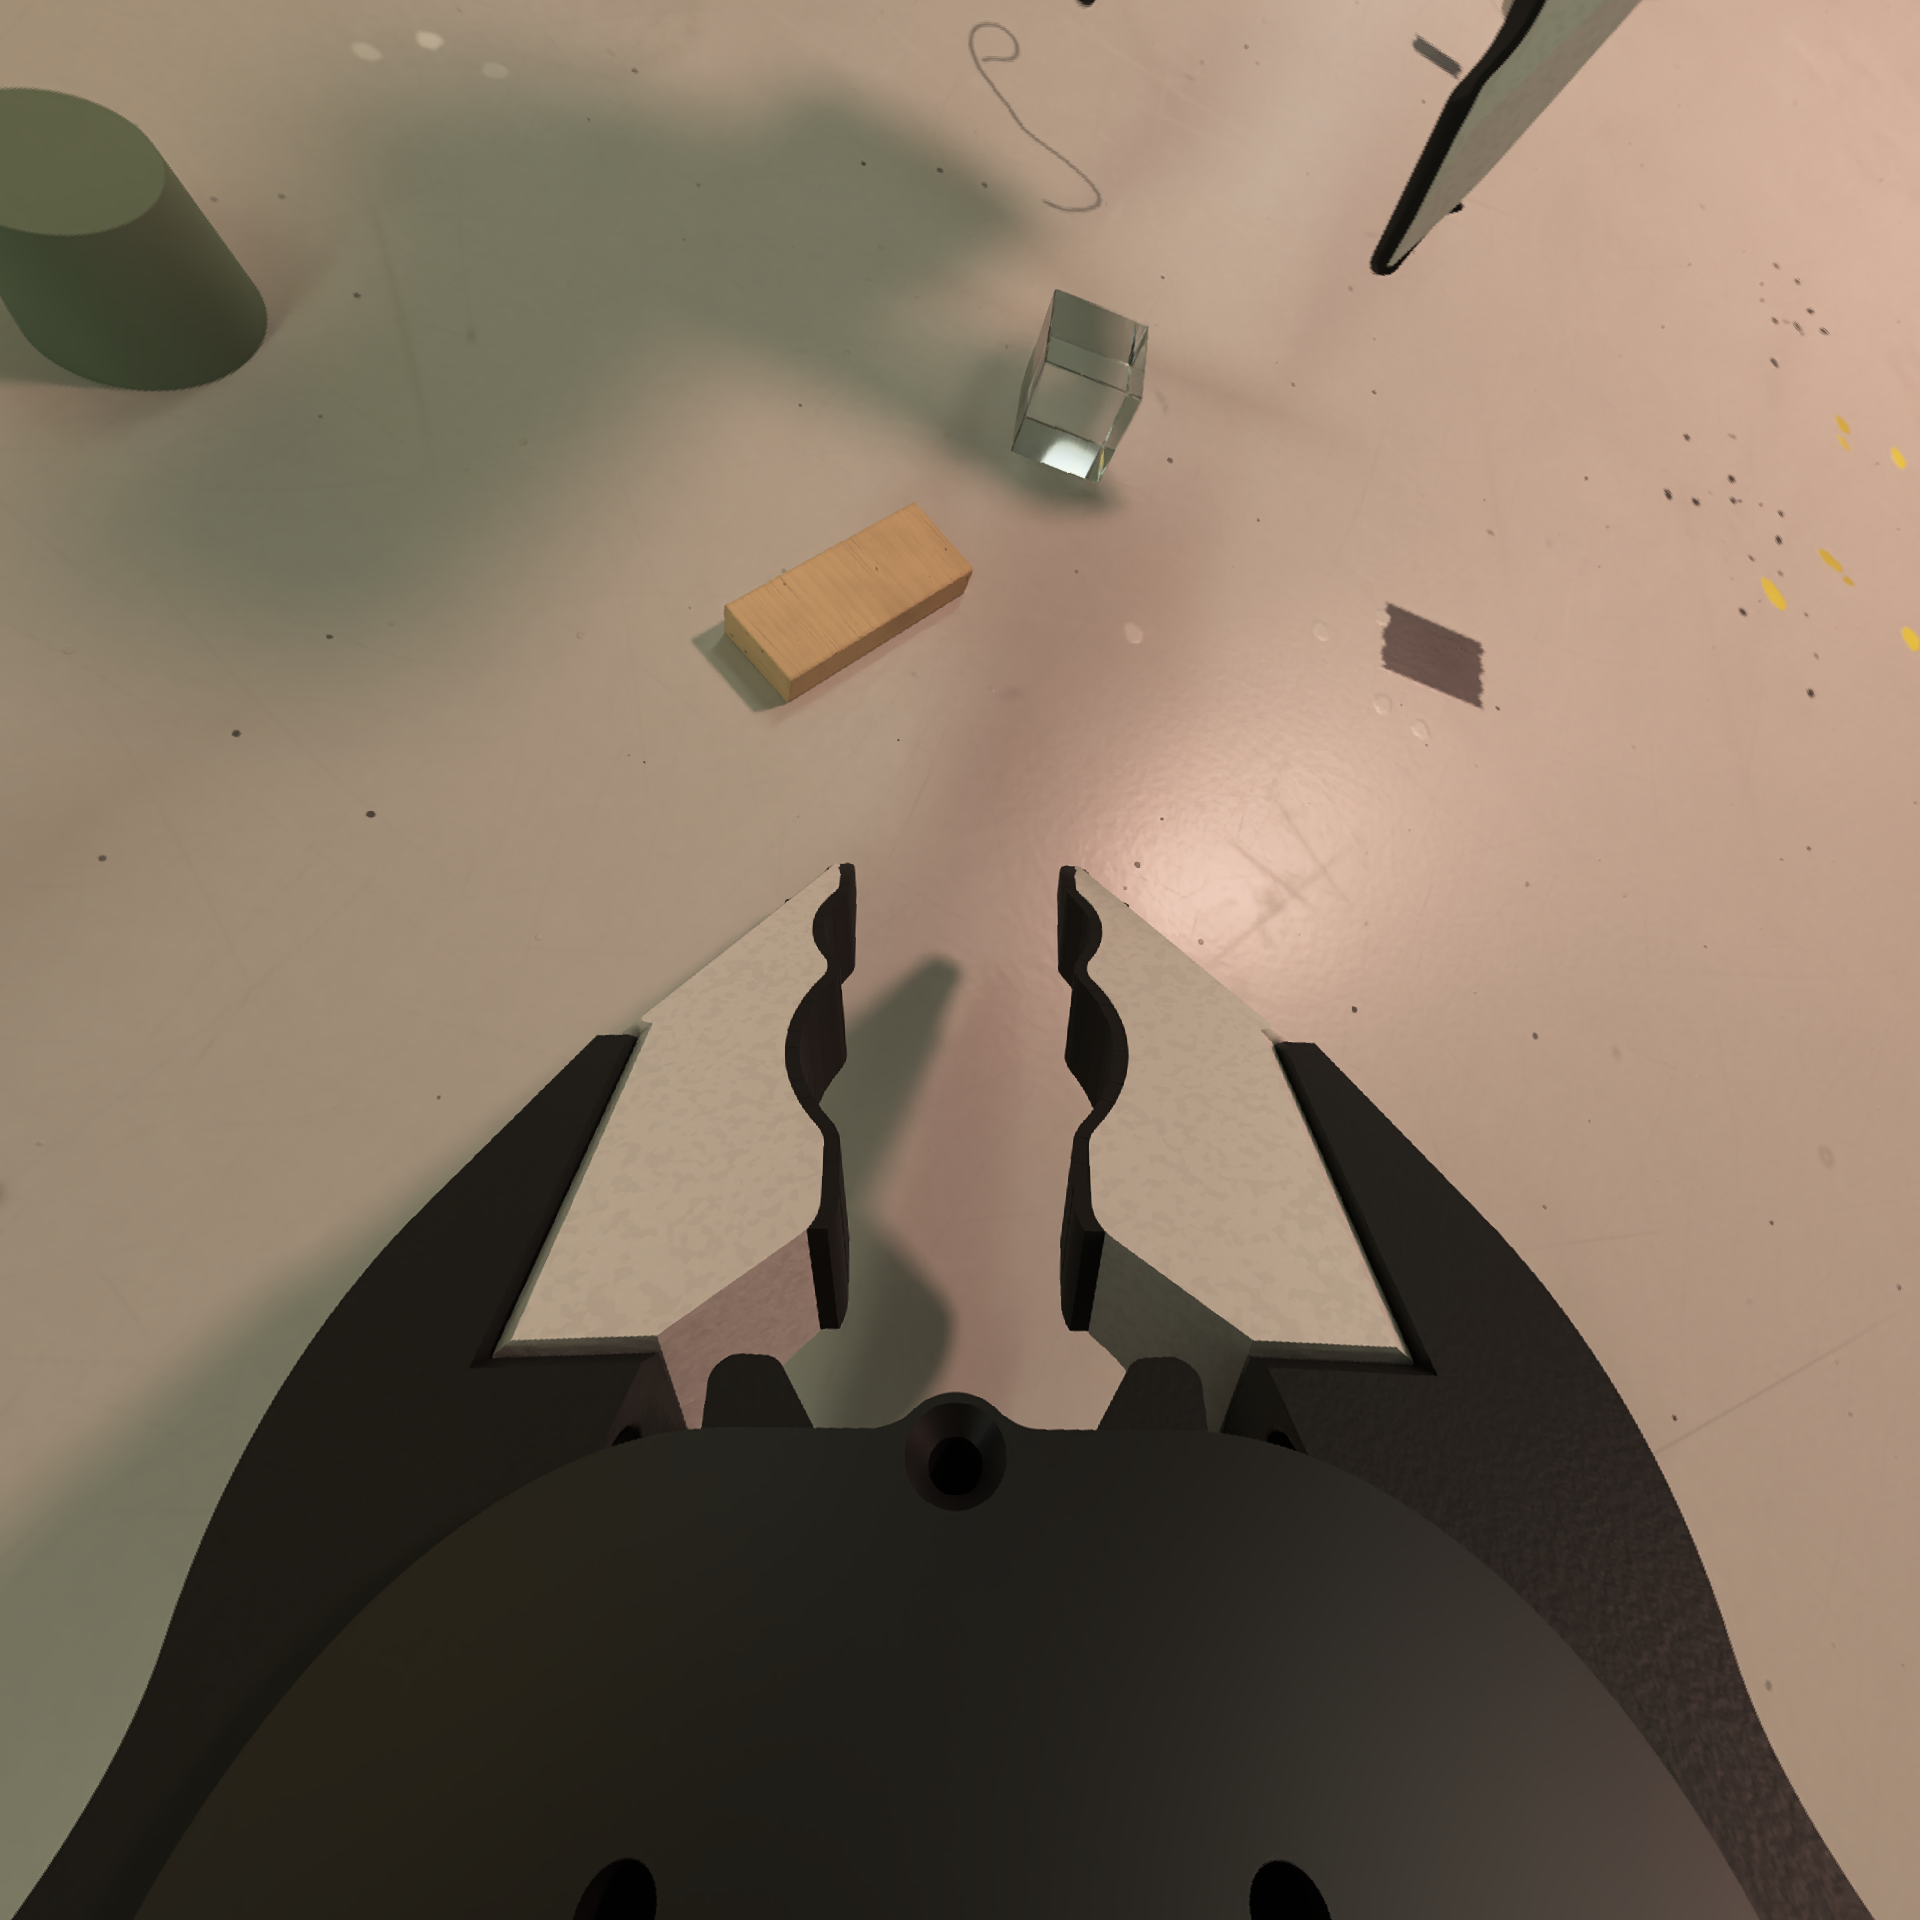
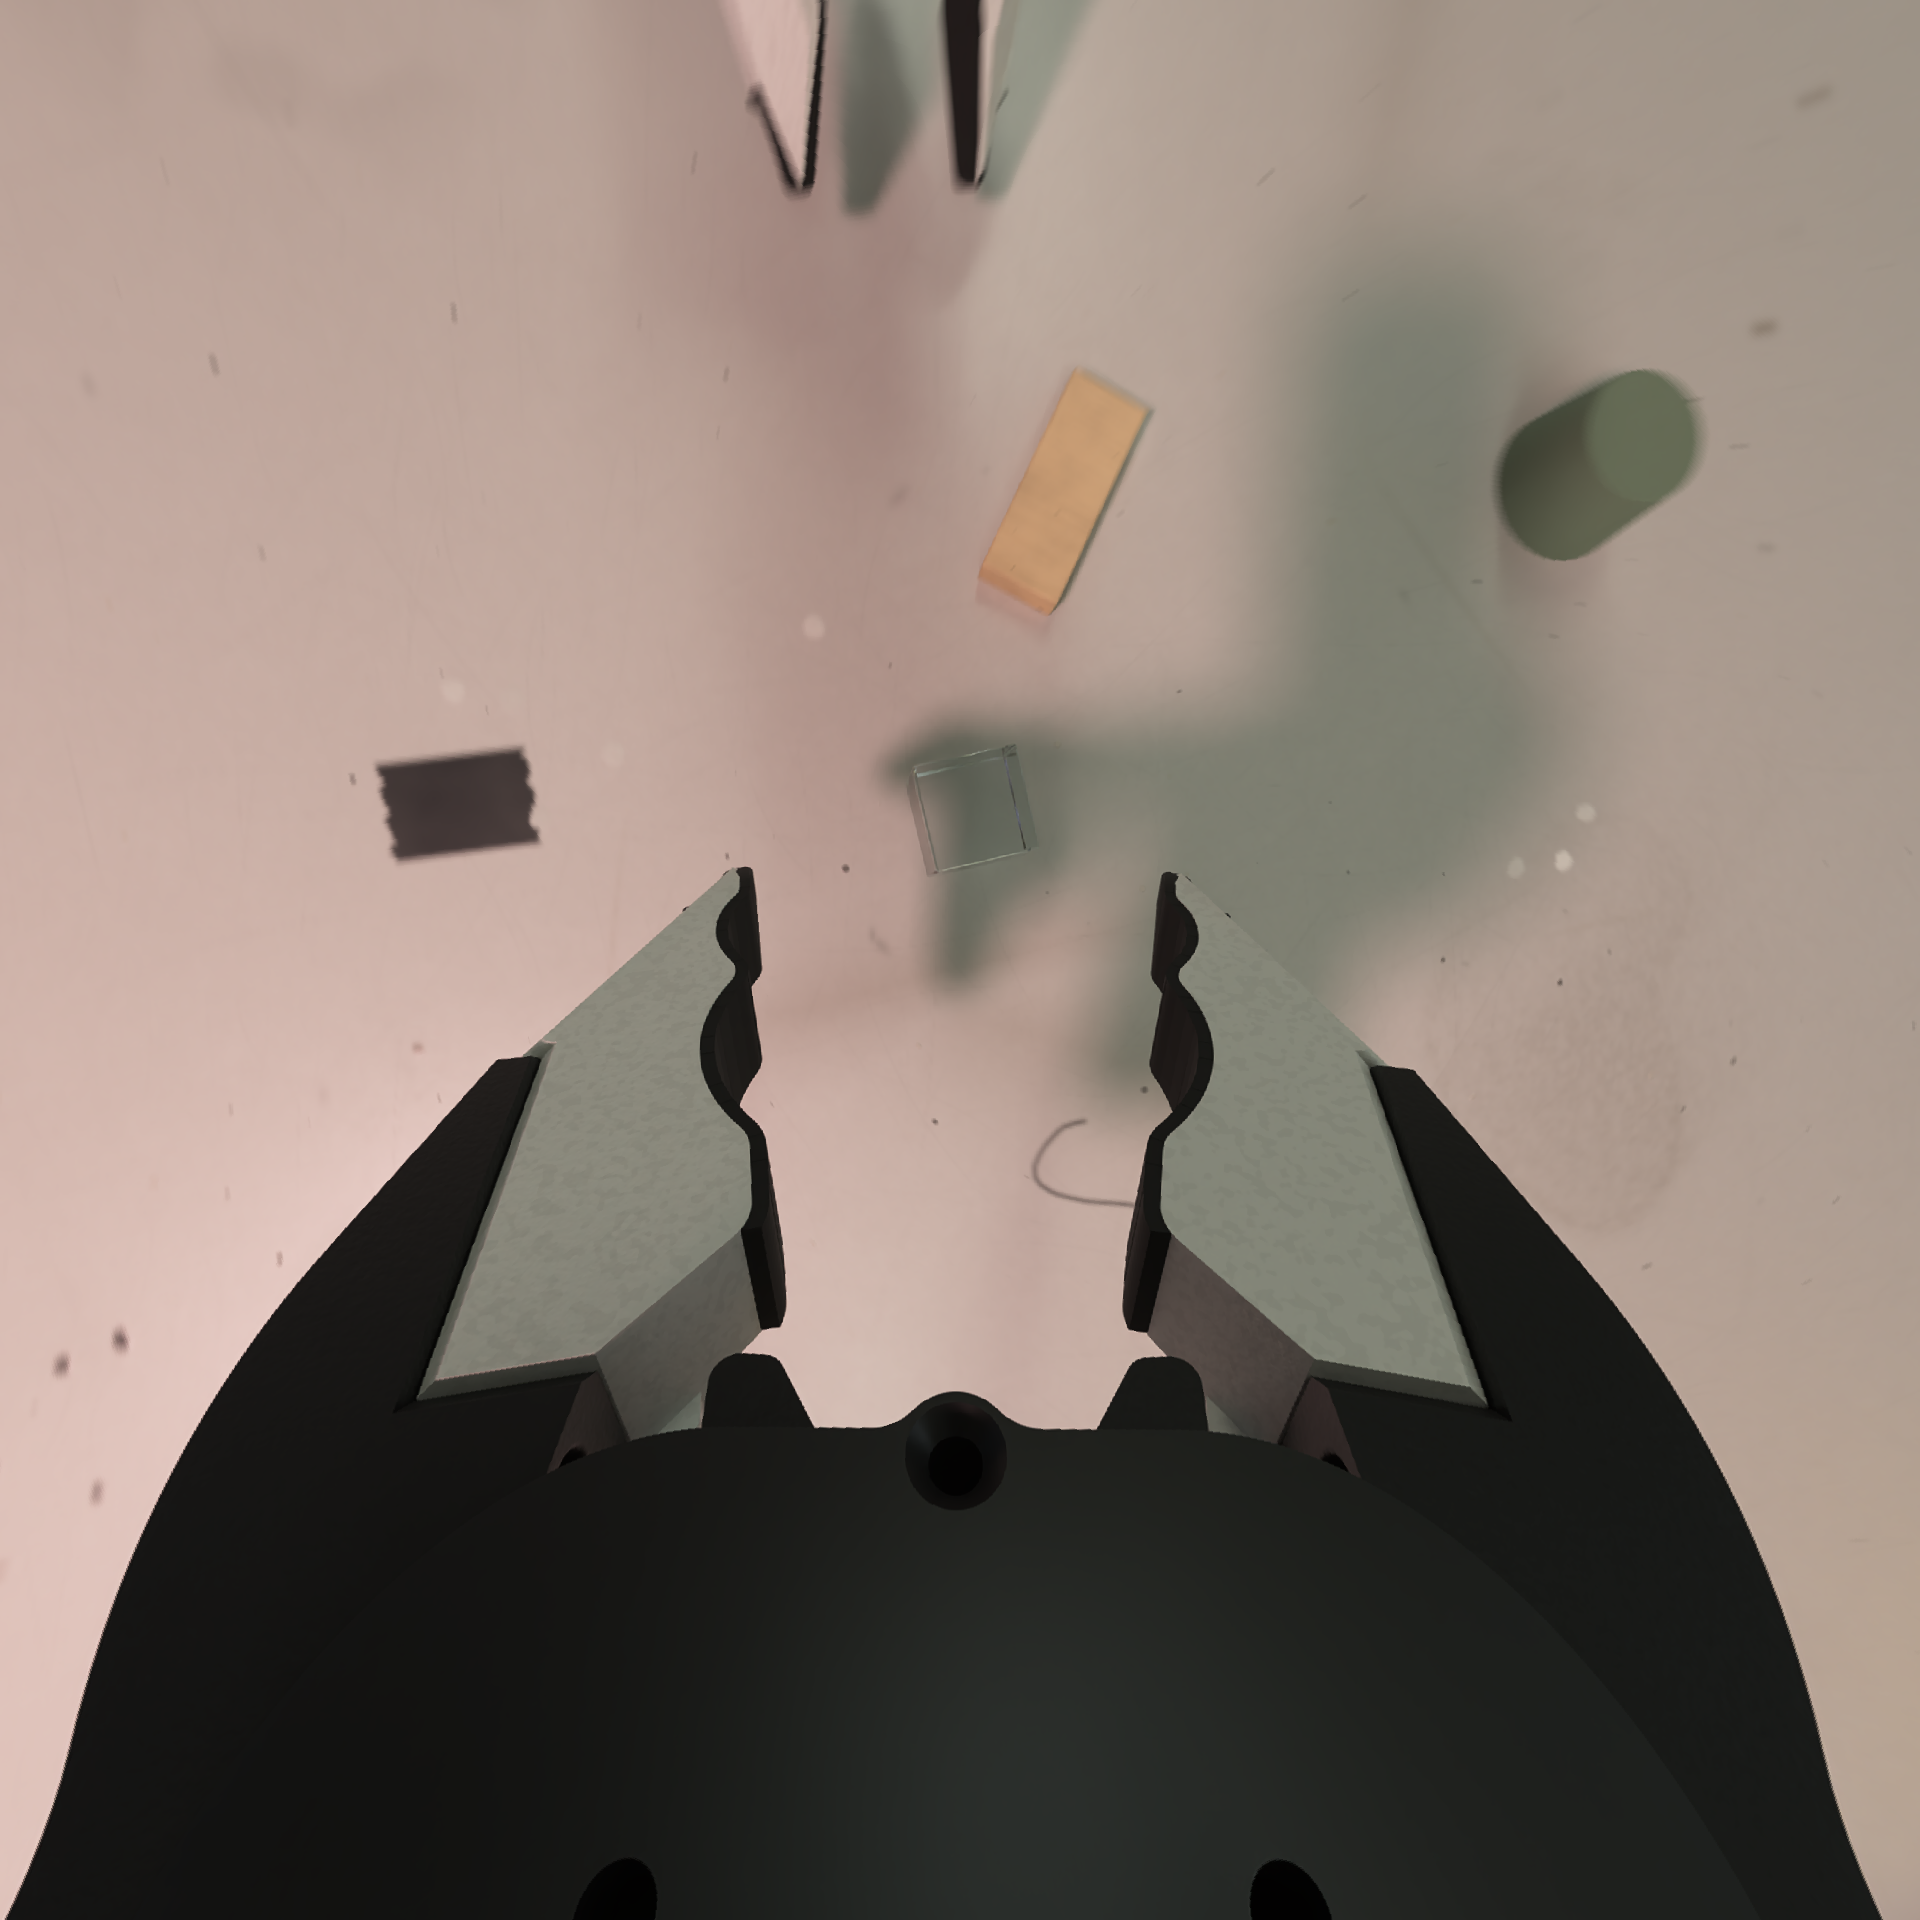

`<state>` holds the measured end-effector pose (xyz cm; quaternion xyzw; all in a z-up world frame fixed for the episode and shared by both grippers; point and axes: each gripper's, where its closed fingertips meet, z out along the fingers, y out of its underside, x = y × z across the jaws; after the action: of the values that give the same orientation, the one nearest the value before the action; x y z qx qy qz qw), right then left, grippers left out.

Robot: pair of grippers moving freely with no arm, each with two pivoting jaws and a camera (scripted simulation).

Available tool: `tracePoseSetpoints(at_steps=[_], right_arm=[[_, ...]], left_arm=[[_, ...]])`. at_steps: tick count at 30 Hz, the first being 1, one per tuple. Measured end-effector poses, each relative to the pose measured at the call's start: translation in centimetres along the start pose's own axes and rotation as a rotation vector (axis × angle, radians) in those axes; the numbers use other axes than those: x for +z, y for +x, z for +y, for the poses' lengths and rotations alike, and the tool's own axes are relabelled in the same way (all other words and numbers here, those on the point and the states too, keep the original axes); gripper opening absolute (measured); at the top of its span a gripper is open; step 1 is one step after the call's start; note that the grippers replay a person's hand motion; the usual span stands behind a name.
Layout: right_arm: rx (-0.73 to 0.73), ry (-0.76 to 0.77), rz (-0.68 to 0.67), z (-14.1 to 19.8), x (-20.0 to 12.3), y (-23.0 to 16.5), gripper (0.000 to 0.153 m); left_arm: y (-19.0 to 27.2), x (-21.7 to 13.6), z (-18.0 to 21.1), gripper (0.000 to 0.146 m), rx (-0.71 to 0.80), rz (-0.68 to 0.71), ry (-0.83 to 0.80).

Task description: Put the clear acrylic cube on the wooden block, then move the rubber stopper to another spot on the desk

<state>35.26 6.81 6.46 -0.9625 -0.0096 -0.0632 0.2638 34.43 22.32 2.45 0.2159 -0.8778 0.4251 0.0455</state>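
The clear acrylic cube (image 1: pixel 1081 390) stands on the desk, apart from the flat wooden block (image 1: pixel 847 605) lying to its near left. The green rubber stopper (image 1: pixel 109 244) stands at the far left. My left gripper (image 1: pixel 956 883) is open and empty, short of the block. In the right wrist view the cube (image 2: pixel 971 808) lies just ahead of my right gripper (image 2: pixel 956 888), which is open, empty and above the desk. The block (image 2: pixel 1062 490) and the stopper (image 2: pixel 1595 468) lie beyond it. The right gripper's finger (image 1: pixel 1475 145) shows at the left view's top right.
A dark tape patch (image 1: pixel 1432 655) sits on the desk right of the block, also in the right wrist view (image 2: pixel 457 802). A thin grey squiggle (image 1: pixel 1039 125) is drawn beyond the cube. Yellow and black specks (image 1: pixel 1808 561) dot the right side.
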Motion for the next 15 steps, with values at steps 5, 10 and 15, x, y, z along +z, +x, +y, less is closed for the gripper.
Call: tracePoseSetpoints(at_steps=[5, 10, 15], right_arm=[[-0.162, -0.238, -0.081, 0.2, 2.8, 0.4, 0.068], [-0.227, -0.314, -0.092, 1.3, 4.9, 0.4, 0.051], [-0.088, -0.242, 0.033, 0.4, 4.6, 1.6, 0.028]], left_arm=[[0.1, -0.2, -0.1, 0.039, 0.005, 0.010, 0.019], [0.3, -0.4, -0.4, 0.040, -0.003, 0.036, 0.046], [0.3, -0.3, -0.3, 0.040, -0.021, 0.045, 0.037]])
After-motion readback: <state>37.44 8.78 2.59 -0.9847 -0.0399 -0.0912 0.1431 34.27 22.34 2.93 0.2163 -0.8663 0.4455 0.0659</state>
